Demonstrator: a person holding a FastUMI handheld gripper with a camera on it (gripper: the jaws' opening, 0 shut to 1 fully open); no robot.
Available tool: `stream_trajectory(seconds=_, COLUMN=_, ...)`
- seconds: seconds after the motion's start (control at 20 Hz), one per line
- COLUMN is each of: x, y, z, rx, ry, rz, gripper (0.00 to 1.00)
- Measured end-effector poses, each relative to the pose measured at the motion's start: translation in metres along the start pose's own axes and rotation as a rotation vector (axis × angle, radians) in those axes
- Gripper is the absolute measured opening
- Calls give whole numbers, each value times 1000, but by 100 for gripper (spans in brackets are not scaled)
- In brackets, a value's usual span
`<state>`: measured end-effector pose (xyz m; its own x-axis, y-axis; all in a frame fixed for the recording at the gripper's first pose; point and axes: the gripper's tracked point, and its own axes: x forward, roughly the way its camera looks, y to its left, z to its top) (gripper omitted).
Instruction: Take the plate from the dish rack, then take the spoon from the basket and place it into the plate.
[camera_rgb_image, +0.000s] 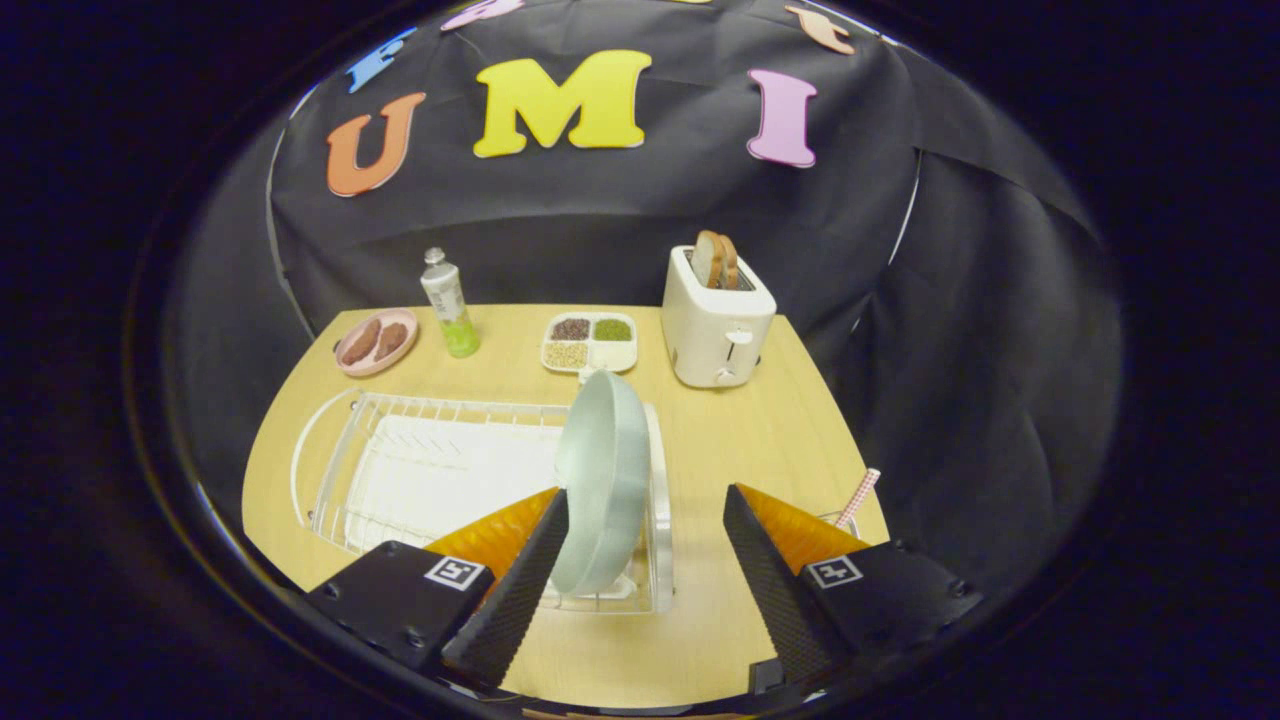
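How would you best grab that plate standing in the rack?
By its upper rim. The plate stands on edge in the dish rack, so come from above and close the open gripper across the thin rim, one finger on each face.

The gripper (645, 560) stands wide open over the near edge of the desk (740, 440). The plate (600, 480) stands on edge in the dish rack (400, 470), touching the left finger (515, 590); the right finger is apart.
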<state>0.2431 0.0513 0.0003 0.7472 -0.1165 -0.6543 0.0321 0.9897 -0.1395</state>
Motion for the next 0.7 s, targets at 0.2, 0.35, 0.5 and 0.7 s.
stream_trajectory(seconds=0.2, x=20, y=-4, z=17, rx=-52, ry=149, rz=-85, gripper=96)
stream_trajectory(seconds=0.35, x=27, y=2, z=19, rx=-33, ry=226, rz=-116, gripper=76)
stream_trajectory(seconds=0.5, x=33, y=6, z=28, rx=-81, ry=257, rz=-141, gripper=65)
stream_trajectory(seconds=0.7, x=29, y=33, z=21, rx=-168, ry=316, rz=-128, gripper=44)
